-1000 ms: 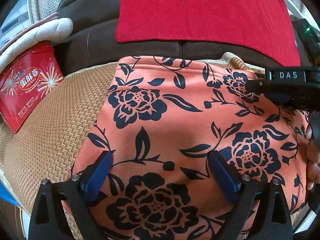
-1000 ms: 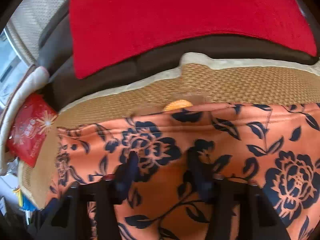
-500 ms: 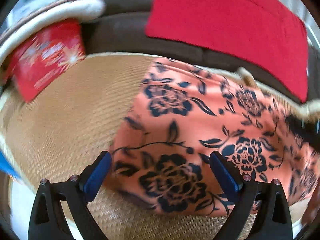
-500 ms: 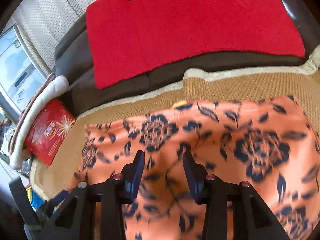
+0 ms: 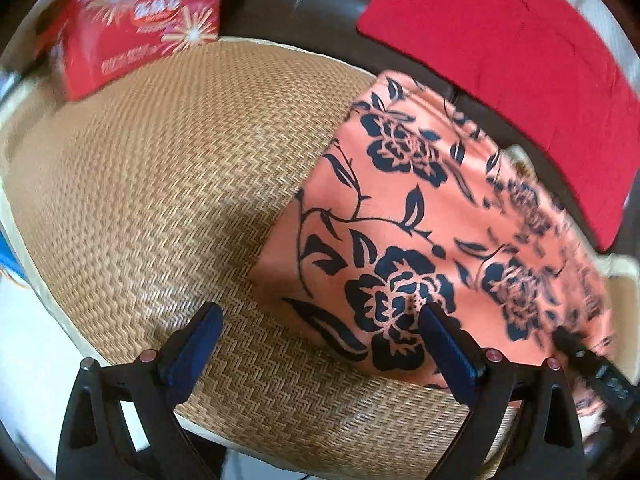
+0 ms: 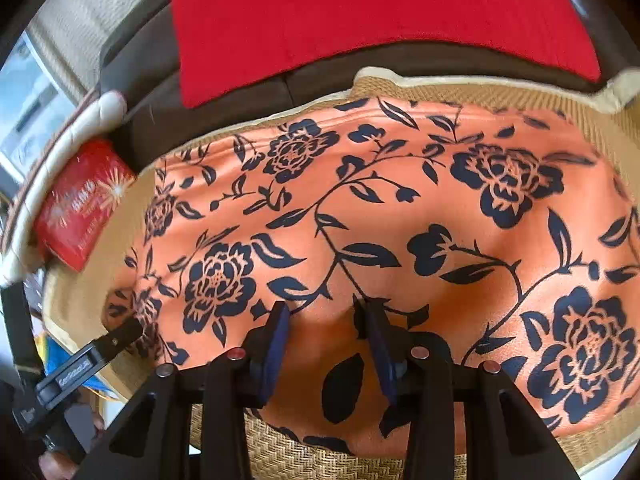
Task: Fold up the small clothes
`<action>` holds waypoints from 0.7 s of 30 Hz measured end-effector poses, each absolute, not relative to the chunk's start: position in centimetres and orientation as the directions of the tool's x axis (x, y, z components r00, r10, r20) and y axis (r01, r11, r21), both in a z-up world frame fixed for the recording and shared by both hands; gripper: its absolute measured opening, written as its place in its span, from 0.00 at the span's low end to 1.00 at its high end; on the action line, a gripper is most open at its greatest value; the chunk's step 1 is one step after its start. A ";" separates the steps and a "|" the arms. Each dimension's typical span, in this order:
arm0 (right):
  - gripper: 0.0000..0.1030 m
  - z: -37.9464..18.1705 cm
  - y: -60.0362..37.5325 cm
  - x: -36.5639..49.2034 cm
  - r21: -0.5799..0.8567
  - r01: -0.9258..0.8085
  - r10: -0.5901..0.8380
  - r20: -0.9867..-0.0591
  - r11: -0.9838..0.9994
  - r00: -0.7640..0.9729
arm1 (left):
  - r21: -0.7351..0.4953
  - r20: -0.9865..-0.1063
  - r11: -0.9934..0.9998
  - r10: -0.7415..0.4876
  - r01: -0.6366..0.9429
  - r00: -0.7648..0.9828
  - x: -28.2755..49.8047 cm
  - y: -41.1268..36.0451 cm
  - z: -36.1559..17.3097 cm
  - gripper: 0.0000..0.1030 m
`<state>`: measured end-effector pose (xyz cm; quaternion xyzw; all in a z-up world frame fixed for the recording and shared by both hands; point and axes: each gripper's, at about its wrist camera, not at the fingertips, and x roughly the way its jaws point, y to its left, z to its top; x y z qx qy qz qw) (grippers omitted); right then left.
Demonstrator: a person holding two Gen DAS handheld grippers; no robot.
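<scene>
Left wrist view: both tongs empty over floral garment

Left gripper (image 5: 318, 340) is spread wide, holding nothing, one pad over the woven mat (image 5: 160, 184), the other over the edge of the orange floral garment (image 5: 420, 216). Garment lies flat on the mat. Right gripper (image 6: 326, 330) is part open above the cloth, clamping nothing. Red box (image 5: 136, 20) sits at the mat's far left; red cloth (image 6: 360, 12) is on the sofa back.

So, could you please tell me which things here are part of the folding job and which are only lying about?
Part of the job:
- orange flowered garment, spread flat on the woven mat
- left gripper, open, at the garment's left edge
- right gripper, open, over the garment

Just lying about:
- red box
- red cloth on the dark sofa back
</scene>
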<state>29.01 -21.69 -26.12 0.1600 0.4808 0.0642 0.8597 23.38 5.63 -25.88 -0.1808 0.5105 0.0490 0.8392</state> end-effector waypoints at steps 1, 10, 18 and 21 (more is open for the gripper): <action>0.43 -26.2 -22.0 29.2 0.360 0.051 0.281 -0.802 0.932 0.527 | -0.290 -0.867 0.917 -0.131 -0.273 0.481 22.9 6.3 -25.9 0.95; 0.43 -26.4 -23.5 29.9 0.464 0.071 0.370 -0.782 0.883 0.502 | -0.636 -0.729 0.724 -0.449 -0.267 0.518 19.6 8.9 -28.5 0.58; 0.43 -26.4 -23.6 30.1 0.478 0.055 0.394 -0.780 0.877 0.487 | -0.744 -0.649 0.561 -0.475 -0.363 0.594 21.0 10.5 -29.6 0.57; 0.43 -26.4 -23.8 29.9 0.483 0.053 0.400 -0.778 0.874 0.485 | -0.757 -0.633 0.537 -0.463 -0.372 0.620 21.9 10.7 -29.2 0.57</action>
